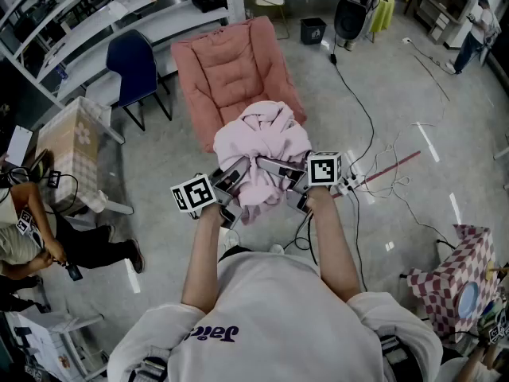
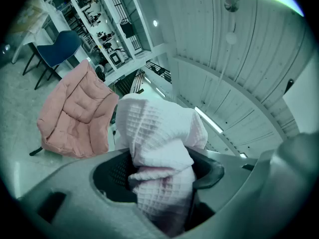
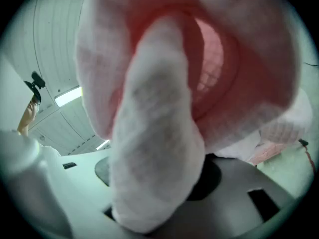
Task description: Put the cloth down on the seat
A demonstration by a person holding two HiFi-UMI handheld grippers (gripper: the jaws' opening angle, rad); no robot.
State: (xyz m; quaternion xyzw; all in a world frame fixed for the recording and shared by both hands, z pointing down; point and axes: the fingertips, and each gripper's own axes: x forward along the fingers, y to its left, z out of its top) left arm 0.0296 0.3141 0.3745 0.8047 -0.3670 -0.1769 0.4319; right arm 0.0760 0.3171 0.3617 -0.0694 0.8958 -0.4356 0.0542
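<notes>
Head view, cloth (image 1: 266,134) clamped between fingers (image 1: 274,166), left gripper (image 1: 237,175), right gripper (image 1: 280,178)

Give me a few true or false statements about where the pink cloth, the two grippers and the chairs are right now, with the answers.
1. Both the left hand-held gripper and the right hand-held gripper are shut on the pale pink waffle-weave cloth. True.
2. The cloth lies on the seat of the pink padded chair. False: it is held up in front of the chair, not yet set down.
3. A dark blue chair stands left of the pink chair in the head view. True.
4. The cloth is folded into a flat square. False: it is bunched into a loose heap.
</notes>
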